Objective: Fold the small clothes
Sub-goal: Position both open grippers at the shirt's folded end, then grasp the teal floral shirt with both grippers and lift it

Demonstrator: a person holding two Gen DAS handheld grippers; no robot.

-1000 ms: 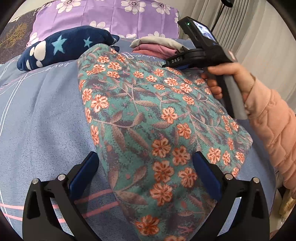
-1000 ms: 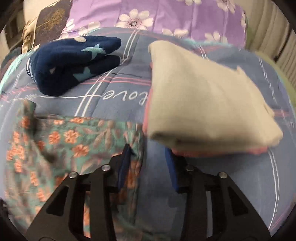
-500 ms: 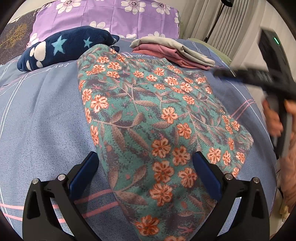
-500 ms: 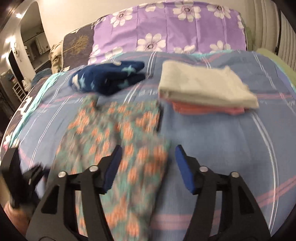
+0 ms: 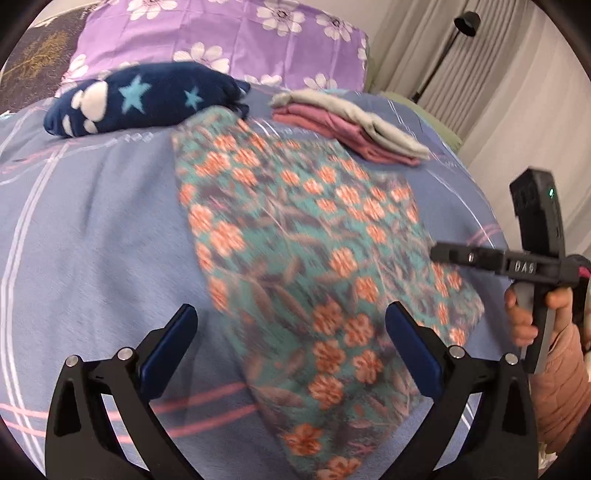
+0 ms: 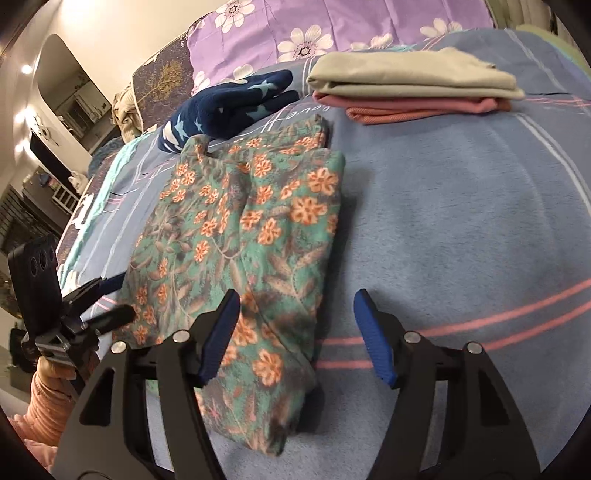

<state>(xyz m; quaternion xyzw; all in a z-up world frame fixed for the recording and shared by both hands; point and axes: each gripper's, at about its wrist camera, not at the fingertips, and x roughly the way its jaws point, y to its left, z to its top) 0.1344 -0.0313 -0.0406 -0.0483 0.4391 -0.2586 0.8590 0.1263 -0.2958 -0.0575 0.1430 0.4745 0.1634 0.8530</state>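
Observation:
A teal garment with orange flowers (image 5: 314, 258) lies folded lengthwise on the blue-grey bedspread (image 5: 92, 240). My left gripper (image 5: 290, 310) hovers open over its near end, straddling the cloth without touching it. In the right wrist view the same garment (image 6: 240, 229) stretches away at the left. My right gripper (image 6: 295, 295) hangs over the near right corner, its jaws opening, with the cloth's edge under the left finger and no pad pressing on it. A hand in a pink sleeve (image 5: 561, 376) holds the right tool at the garment's right edge.
A folded stack, grey over pink (image 6: 413, 88), sits at the far right of the bed. A navy garment with stars (image 6: 236, 107) lies beyond the floral one. Purple flowered pillows (image 5: 221, 40) line the head end. Curtains and a floor lamp (image 5: 465, 22) stand to the right.
My right gripper has swung from the far end by the folded stack back to the garment's near right corner, and its jaws have widened. The left gripper has lifted a little.

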